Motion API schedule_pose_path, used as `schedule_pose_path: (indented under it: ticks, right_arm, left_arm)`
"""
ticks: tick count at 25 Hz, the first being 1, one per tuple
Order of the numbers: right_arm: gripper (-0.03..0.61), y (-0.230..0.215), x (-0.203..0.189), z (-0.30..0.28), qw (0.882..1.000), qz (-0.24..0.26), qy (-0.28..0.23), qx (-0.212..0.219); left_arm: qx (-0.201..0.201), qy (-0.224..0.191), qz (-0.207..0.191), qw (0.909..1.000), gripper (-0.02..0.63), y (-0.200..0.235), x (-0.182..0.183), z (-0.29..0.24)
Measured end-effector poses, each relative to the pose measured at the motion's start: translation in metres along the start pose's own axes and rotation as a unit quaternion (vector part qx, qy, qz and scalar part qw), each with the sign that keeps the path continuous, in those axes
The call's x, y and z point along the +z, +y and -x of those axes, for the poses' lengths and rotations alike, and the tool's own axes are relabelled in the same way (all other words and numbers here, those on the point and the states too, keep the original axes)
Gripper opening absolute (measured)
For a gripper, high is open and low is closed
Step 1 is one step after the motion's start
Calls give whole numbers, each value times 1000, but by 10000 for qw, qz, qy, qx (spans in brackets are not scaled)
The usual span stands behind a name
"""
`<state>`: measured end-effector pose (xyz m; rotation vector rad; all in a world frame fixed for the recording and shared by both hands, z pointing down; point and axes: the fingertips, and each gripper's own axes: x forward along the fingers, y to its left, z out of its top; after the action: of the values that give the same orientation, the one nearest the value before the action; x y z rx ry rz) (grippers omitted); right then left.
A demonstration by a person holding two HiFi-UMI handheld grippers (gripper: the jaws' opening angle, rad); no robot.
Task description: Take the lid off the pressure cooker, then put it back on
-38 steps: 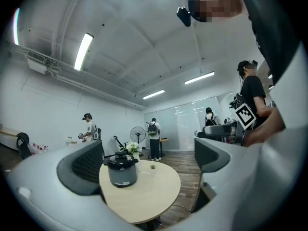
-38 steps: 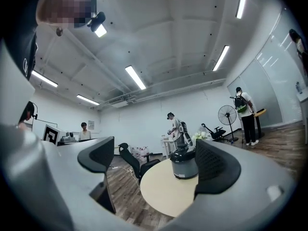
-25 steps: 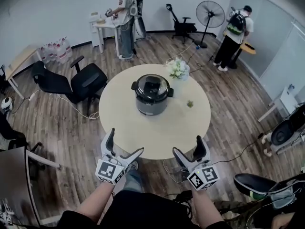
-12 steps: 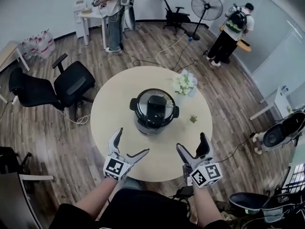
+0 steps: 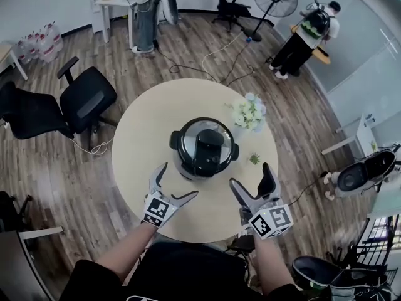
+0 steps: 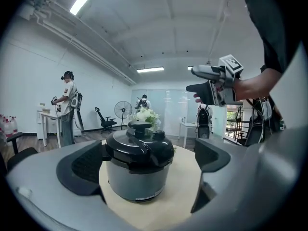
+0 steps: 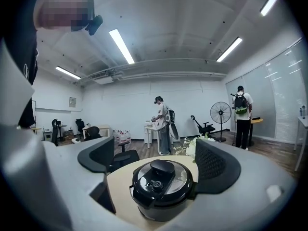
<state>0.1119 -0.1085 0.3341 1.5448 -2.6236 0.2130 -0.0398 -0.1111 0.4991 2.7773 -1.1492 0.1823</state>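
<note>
A: Your grippers have closed in. A second ago they hung off the near edge of the round table [image 5: 144, 127]. Now your left gripper [image 5: 180, 180] and right gripper [image 5: 249, 175] are over its near part, one to each side of the pressure cooker [image 5: 203, 148].

B: You hold both spread wide, with nothing in the jaws. Each gripper view frames the cooker between its jaws, clear of them. The lid [image 5: 219, 132] sits on the cooker at the table's middle, with the flowers [image 5: 249, 111] just beyond.

A: From your head you see mostly the lid. The pot's wall is almost all hidden beneath it.

B: In your right gripper view the gripper's own body cuts off the cooker's lower part. In your left gripper view the lid's knob covers part of the flowers. Whether the lid is locked cannot be made out.
</note>
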Motion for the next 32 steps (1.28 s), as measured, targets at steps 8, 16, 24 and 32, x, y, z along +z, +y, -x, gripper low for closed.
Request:
schedule_pose_path:
  ticks: [8, 16, 24, 32]
  right_arm:
    - [525, -14, -10, -56, 9971, 231, 415, 589]
    - [523, -25, -27, -102, 9864, 673, 957, 1150]
    - [523, -21, -62, -149, 9651, 965, 1669, 1775]
    - [522, -6, -118, -188, 9078, 1943, 2670, 2586]
  left_arm:
    - [-178, 513, 8, 9985, 588, 9, -55, -45]
    - [-104, 792, -113, 9967, 589, 21, -92, -81]
    - [-68, 1107, -268, 9935, 589, 32, -126, -95]
    - [98, 1100, -302, 9934, 589, 35, -136, -100]
